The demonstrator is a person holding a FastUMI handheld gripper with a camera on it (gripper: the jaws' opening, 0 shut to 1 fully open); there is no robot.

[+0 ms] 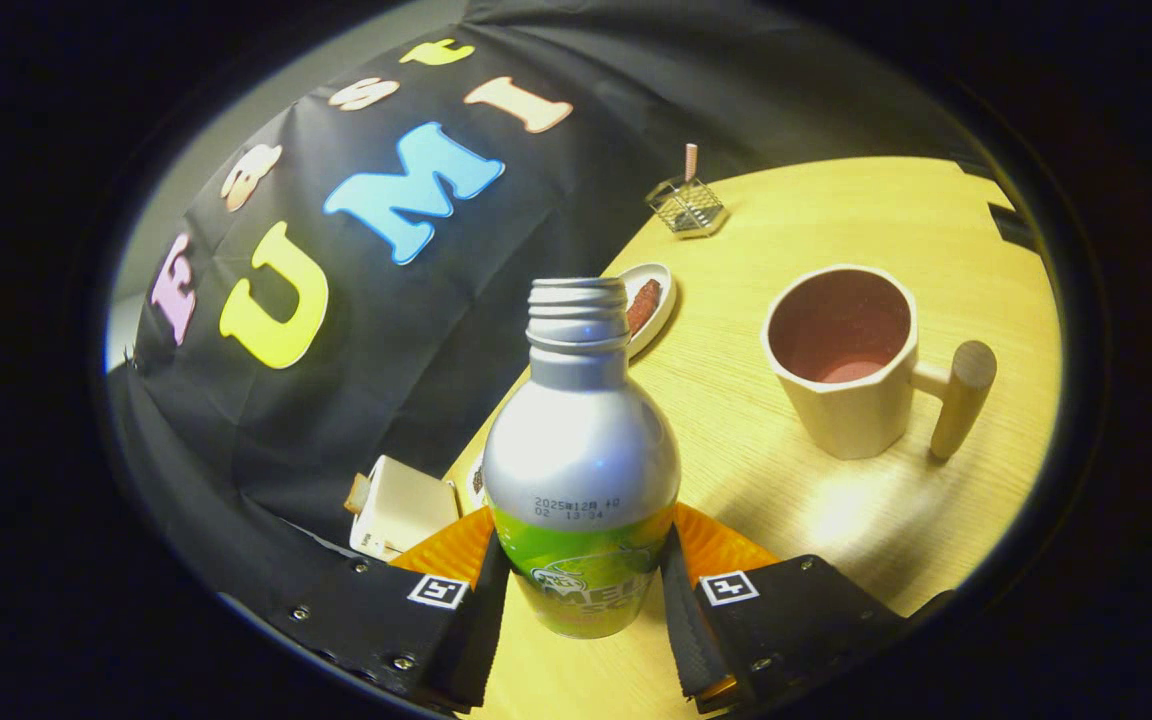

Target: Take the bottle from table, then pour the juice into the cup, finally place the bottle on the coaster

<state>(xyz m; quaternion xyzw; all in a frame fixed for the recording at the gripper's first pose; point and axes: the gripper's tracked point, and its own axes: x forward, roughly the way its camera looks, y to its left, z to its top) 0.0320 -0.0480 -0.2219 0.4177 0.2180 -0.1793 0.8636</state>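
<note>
A silver and green aluminium bottle [581,450] with an open threaded neck stands between my two fingers, and both press on its lower body. My gripper [584,590] is shut on it, and the view is tilted. Beyond the bottle to the right a cream mug [841,360] with a wooden peg handle stands upright on the wooden table [836,520], its inside dark pink. An orange ribbed coaster [726,545] lies under and behind the bottle's base, partly hidden by the bottle and my fingers.
A small white dish [651,300] holding something brown sits behind the bottle's neck. Farther back stands a wire holder [686,205] with a stick in it. A cream box [401,505] lies at the table's edge, left of the bottle. The black cloth wall runs along the table's left side.
</note>
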